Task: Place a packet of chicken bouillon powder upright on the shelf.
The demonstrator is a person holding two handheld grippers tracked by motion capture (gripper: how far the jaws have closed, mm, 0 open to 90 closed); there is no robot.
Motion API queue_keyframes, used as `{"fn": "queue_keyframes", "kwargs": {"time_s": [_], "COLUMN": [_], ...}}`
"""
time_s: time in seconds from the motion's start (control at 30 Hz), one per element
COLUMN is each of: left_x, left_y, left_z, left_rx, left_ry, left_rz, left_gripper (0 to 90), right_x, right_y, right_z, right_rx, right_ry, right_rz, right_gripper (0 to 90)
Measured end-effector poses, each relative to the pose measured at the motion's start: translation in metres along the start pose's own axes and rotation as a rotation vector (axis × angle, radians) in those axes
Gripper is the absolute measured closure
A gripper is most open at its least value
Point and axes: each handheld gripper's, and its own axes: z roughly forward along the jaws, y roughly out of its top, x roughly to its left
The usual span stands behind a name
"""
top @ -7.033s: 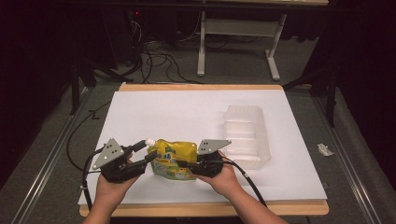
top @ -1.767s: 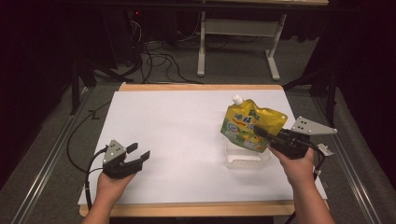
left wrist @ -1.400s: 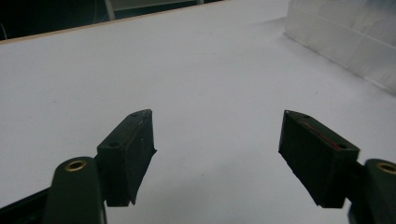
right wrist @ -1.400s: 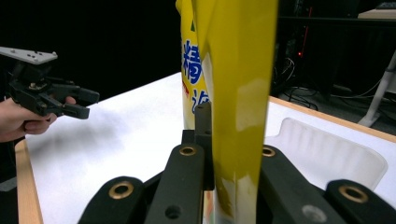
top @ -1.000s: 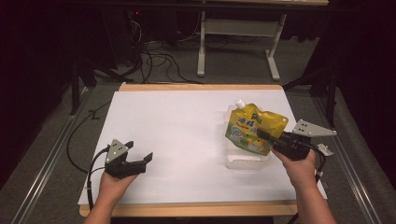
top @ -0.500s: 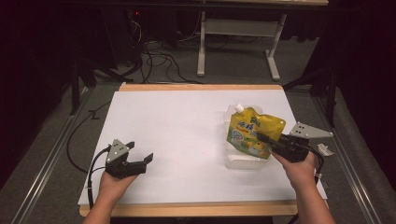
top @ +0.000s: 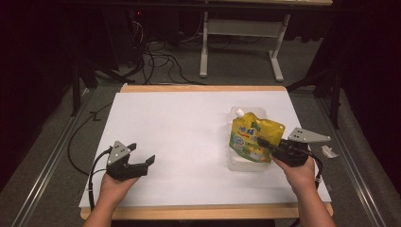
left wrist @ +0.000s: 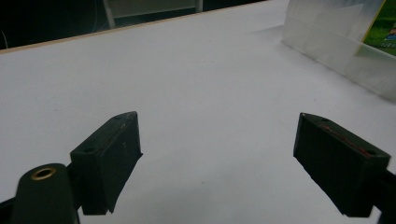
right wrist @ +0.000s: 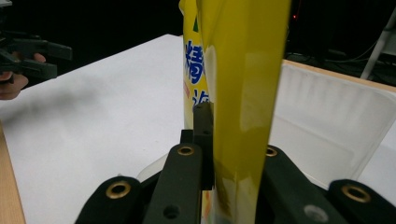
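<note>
A: Where is the yellow spout pouch [top: 254, 139] at this moment?

B: It stands upright in the clear plastic tray [top: 246, 164], at about four o'clock on the white table [top: 189, 127]. Its white cap [top: 239, 112] points toward twelve o'clock. In the right gripper view the pouch [right wrist: 243, 93] rises directly in front of the camera, with the pale wall of the tray [right wrist: 336, 126] behind it.

A: And what holds it?

B: The right tongs [top: 268, 144] are closed on its edge, coming from three o'clock of the pouch. The jaws are narrow and the yellow film is pressed between them.

A: What about the other tongs?

B: The left tongs [top: 142, 161] are at about eight o'clock on the table, well apart from the pouch. Their jaws stand wide with only the white surface between them. In the left gripper view the tray [left wrist: 336, 42] is at the far upper right.
</note>
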Motion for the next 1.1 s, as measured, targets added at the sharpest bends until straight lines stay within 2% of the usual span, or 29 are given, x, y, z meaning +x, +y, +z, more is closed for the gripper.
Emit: {"fn": "queue_keyframes", "kwargs": {"time_s": [0.07, 0.23, 0.53, 0.63, 0.7, 0.77, 0.8, 0.83, 0.87, 0.9, 1.0, 1.1], "left_x": [0.0, 0.0, 0.0, 0.0, -0.001, -0.001, -0.001, -0.001, -0.001, -0.001, -0.004, -0.015], "left_y": [0.0, 0.0, 0.0, -0.001, -0.001, 0.0, 0.0, 0.0, 0.0, -0.001, -0.001, -0.001], "left_z": [0.0, -0.001, 0.0, 0.0, 0.0, 0.0, 0.0, 0.0, 0.0, 0.001, 0.0, -0.002], "left_rx": [0.0, 0.0, 0.001, 0.004, 0.003, 0.003, 0.003, 0.002, 0.002, 0.005, 0.003, -0.001], "left_ry": [0.0, 0.0, -0.002, -0.004, -0.005, -0.005, -0.005, -0.005, -0.005, -0.007, -0.014, -0.044], "left_rz": [0.003, 0.004, 0.002, 0.005, 0.004, 0.001, 0.001, -0.001, -0.001, 0.001, -0.006, 0.018], "left_gripper": [15.5, 15.5, 15.5, 15.5, 15.5, 15.5, 15.5, 15.6, 15.5, 15.5, 15.6, 15.6], "right_x": [-0.001, -0.001, -0.002, -0.001, -0.001, -0.001, -0.001, 0.0, 0.0, 0.002, 0.006, 0.013], "right_y": [-0.002, -0.006, -0.016, -0.018, -0.017, -0.016, -0.016, -0.011, -0.011, -0.006, 0.002, 0.013], "right_z": [0.001, 0.006, 0.001, 0.0, 0.0, -0.002, -0.002, -0.006, -0.006, -0.009, -0.014, -0.021], "right_rx": [0.009, 0.035, 0.037, 0.04, 0.035, 0.008, 0.008, -0.03, -0.03, -0.057, -0.089, -0.128], "right_ry": [-0.001, -0.001, 0.008, 0.0, -0.003, -0.013, -0.013, -0.037, -0.037, -0.059, -0.088, -0.114], "right_rz": [0.013, 0.008, 0.031, 0.028, 0.03, 0.045, 0.045, 0.049, 0.049, 0.063, 0.056, 0.028], "right_gripper": [86.7, 86.5, 85.9, 83.0, 74.5, 60.4, 60.4, 44.5, 44.5, 31.4, 20.7, 16.5]}}
